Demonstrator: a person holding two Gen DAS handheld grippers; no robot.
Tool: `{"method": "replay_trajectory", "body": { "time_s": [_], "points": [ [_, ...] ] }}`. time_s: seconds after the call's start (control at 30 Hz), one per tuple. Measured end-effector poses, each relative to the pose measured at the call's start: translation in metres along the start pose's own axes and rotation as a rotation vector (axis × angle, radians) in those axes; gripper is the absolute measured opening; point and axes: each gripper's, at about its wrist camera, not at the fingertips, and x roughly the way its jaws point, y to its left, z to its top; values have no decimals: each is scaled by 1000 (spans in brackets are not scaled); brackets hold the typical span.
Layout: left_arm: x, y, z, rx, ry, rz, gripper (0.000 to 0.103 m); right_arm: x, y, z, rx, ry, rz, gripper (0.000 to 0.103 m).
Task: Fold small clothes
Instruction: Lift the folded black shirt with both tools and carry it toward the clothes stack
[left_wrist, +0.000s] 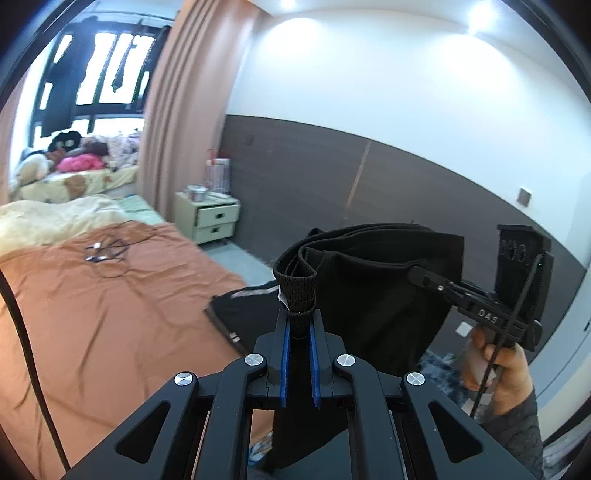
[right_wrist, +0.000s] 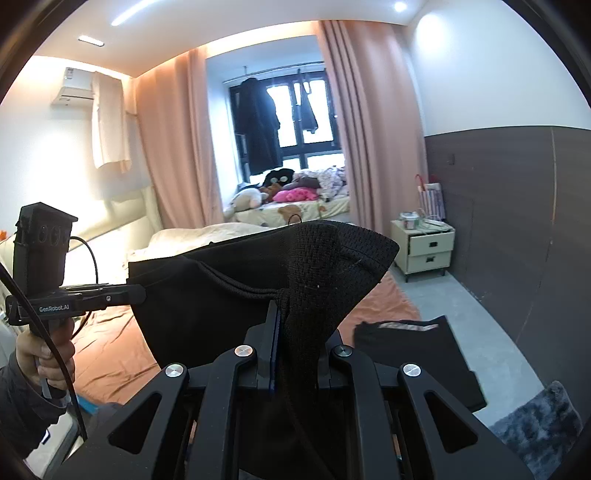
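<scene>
Left gripper (left_wrist: 298, 325) fingers narrow, blue pads pinching the ribbed elastic waistband of a black garment (left_wrist: 373, 291); right gripper (right_wrist: 281, 314) fingers likewise clamped on a bunch of its coarse knit mesh. The garment hangs stretched between both grippers, soft matte fabric, held in the air above the bed (left_wrist: 122, 306). The bed has a wrinkled orange sheet with thin cables (left_wrist: 107, 251) lying on it. Another dark folded garment (right_wrist: 417, 354) lies flat at the bed's edge. Room: peach curtains (right_wrist: 373, 122), cream two-drawer nightstand (right_wrist: 424, 247), grey floor, dark wall panel under white wall.
</scene>
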Motion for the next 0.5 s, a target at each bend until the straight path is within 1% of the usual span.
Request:
{"method": "replay_trajectory", "body": {
  "time_s": [0.1, 0.17, 0.33, 0.4, 0.5],
  "points": [
    [24, -7, 8, 26, 8, -31, 10, 2, -1, -4, -16, -19, -32, 9],
    [40, -10, 15, 34, 15, -48, 10, 5, -2, -8, -13, -32, -39, 9],
    [76, -20, 20, 26, 36, -101, 10, 17, -6, -13, 2, -31, -74, 9],
    [88, -23, 22, 16, 55, -121, 10, 21, -6, -14, 3, -28, -89, 9],
    [108, -35, 25, 45, 93, -140, 10, 25, -7, -17, 7, -27, -110, 9]
  ]
}}
